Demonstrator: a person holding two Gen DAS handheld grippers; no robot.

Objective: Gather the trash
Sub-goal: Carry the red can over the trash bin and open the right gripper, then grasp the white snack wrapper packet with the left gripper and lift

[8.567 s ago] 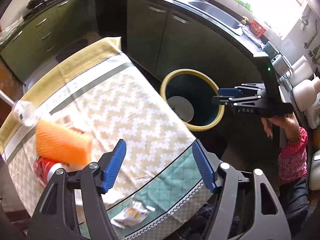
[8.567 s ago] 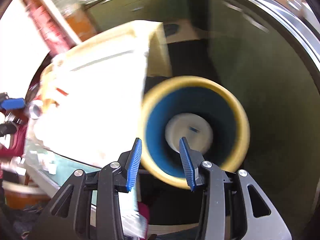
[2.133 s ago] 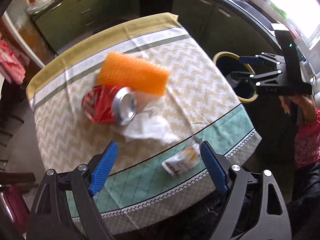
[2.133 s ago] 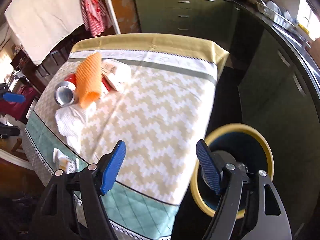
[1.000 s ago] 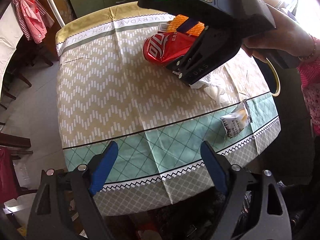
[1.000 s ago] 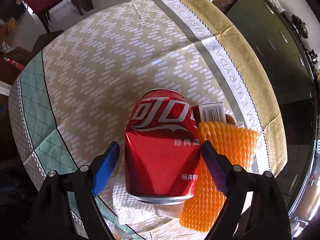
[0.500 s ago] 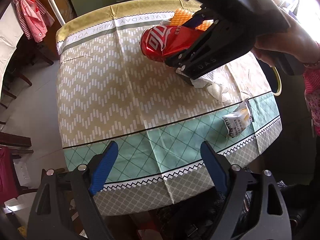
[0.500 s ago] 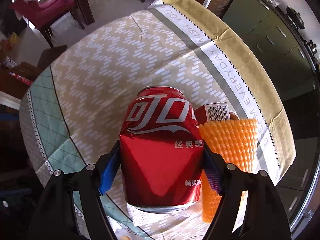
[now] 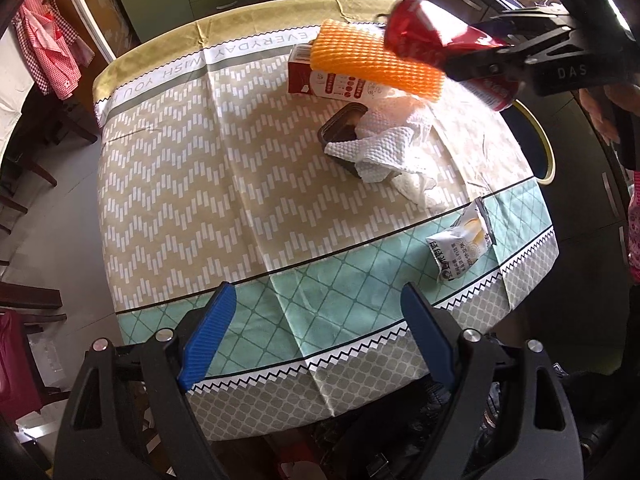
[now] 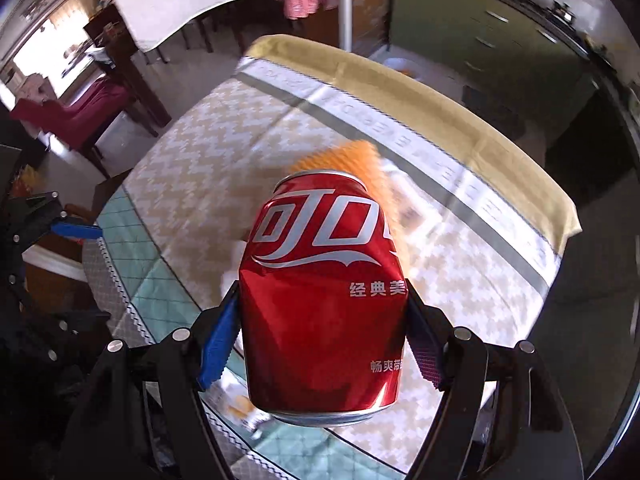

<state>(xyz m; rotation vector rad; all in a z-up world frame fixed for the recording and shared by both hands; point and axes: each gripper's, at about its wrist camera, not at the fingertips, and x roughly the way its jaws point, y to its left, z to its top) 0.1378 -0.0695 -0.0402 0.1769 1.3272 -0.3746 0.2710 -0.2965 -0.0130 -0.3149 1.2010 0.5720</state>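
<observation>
Tabletop (image 9: 192, 184): covered by a patterned cloth and filling most of the left wrist view; its 9 o'clock half is lying bare, offering free room, while the litter is crowding toward 1 o'clock.
Bin (image 9: 546, 148): only a yellow rim is showing past the cloth's edge at 3 o'clock, standing off the tabletop where trash can likely be dropped straight in.
Right tool (image 10: 320, 344): its jaws have just been closing and are now clamping the red can (image 10: 324, 292) across its dented sides; in the left wrist view the can is hanging clear of the cloth at 1 o'clock, tilted, probably on its way toward the bin.
Left tool (image 9: 316, 336): standing wide with nothing between its 2 blue pads, hovering over the 6 o'clock hem, seemingly waiting out of the other tool's path.
Orange foam net (image 9: 376, 60): resting on the red-and-white carton (image 9: 320, 80) at 12 o'clock.
Paper towel (image 9: 392, 148): crumpled, draping over a small dark tray (image 9: 338, 128).
Snack wrapper (image 9: 460, 248): lying alone at 4 o'clock, near the cloth's edge, probably the easiest pick for the free tool.
</observation>
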